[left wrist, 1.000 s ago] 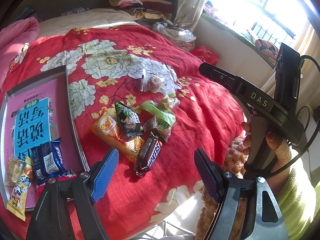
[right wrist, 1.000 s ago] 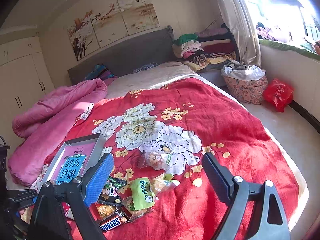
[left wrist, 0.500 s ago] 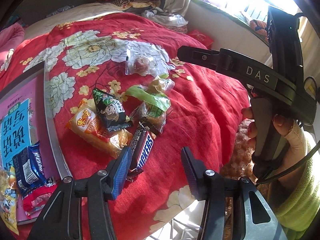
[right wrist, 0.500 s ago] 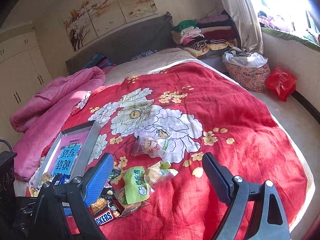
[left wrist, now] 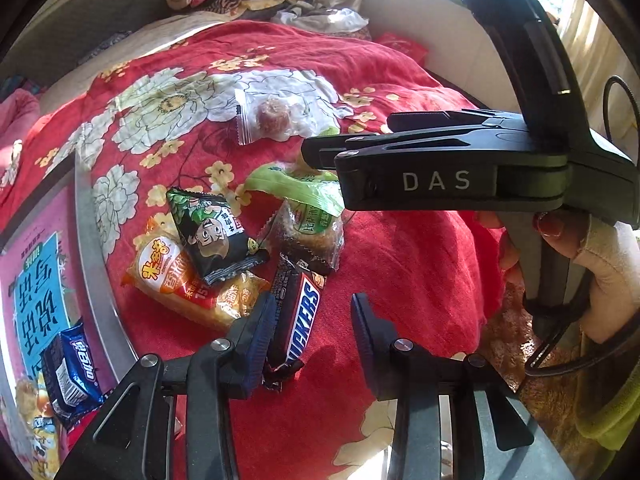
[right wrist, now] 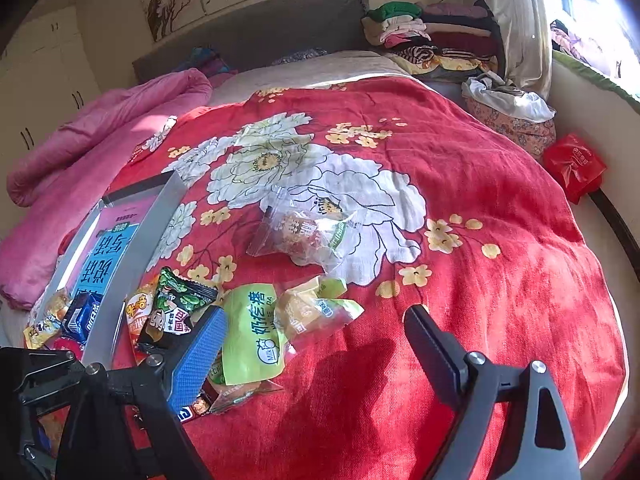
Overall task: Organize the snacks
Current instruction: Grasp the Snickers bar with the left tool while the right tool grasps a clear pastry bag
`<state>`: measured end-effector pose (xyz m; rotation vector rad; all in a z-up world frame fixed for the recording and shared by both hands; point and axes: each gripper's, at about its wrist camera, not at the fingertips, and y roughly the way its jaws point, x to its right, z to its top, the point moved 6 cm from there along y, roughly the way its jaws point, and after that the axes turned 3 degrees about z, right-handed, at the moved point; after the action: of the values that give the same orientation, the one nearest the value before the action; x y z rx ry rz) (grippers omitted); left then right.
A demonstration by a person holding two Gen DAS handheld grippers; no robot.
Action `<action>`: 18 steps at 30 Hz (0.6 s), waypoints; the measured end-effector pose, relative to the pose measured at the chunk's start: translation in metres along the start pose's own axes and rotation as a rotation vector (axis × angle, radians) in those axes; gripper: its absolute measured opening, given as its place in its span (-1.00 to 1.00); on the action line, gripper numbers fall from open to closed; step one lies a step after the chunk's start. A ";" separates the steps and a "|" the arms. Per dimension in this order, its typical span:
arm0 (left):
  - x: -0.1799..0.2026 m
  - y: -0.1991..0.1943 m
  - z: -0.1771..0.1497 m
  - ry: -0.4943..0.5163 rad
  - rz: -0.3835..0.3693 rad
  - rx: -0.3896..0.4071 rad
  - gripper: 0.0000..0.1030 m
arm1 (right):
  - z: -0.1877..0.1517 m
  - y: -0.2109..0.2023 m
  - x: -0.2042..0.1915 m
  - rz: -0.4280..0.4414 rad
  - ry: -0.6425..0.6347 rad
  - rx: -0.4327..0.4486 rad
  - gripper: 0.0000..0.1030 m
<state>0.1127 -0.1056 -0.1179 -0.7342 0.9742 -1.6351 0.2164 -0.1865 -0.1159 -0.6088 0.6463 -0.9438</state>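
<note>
A pile of snacks lies on the red flowered bedspread. My left gripper (left wrist: 312, 336) is open, low over the pile, its jaws on either side of the near end of a Snickers bar (left wrist: 300, 316); the left pad touches it. Beside the bar lie an orange pack (left wrist: 176, 280), a black pack (left wrist: 212, 232) and a green pack (left wrist: 308, 196). A clear packet (left wrist: 272, 116) lies farther back. My right gripper (right wrist: 316, 340) is open and empty above the green pack (right wrist: 252, 332) and a yellow-green packet (right wrist: 316, 308).
A grey tray (left wrist: 94, 264) at the left holds a pink book, a blue Oreo pack (left wrist: 72, 368) and yellow packs. The right gripper's body (left wrist: 460, 172) hangs over the pile's right side. A pink quilt (right wrist: 100, 136) lies far left; clothes and a red bag (right wrist: 576, 166) are on the right.
My left gripper moved forward and down to the Snickers bar and its jaws narrowed around it. My right gripper moved forward over the snack pile.
</note>
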 end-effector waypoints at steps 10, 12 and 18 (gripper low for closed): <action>-0.010 0.005 -0.001 -0.007 0.031 0.001 -0.47 | -0.004 0.035 0.002 0.039 0.015 -0.080 0.27; -0.013 0.008 -0.003 -0.024 0.016 -0.008 -0.48 | -0.004 0.038 0.002 0.044 0.016 -0.082 0.17; -0.017 0.009 -0.006 -0.055 -0.014 -0.006 -0.48 | -0.006 0.046 -0.005 0.056 -0.017 -0.091 0.05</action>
<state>0.1163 -0.0886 -0.1289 -0.7879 0.9369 -1.6159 0.2339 -0.1623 -0.1520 -0.6756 0.6906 -0.8595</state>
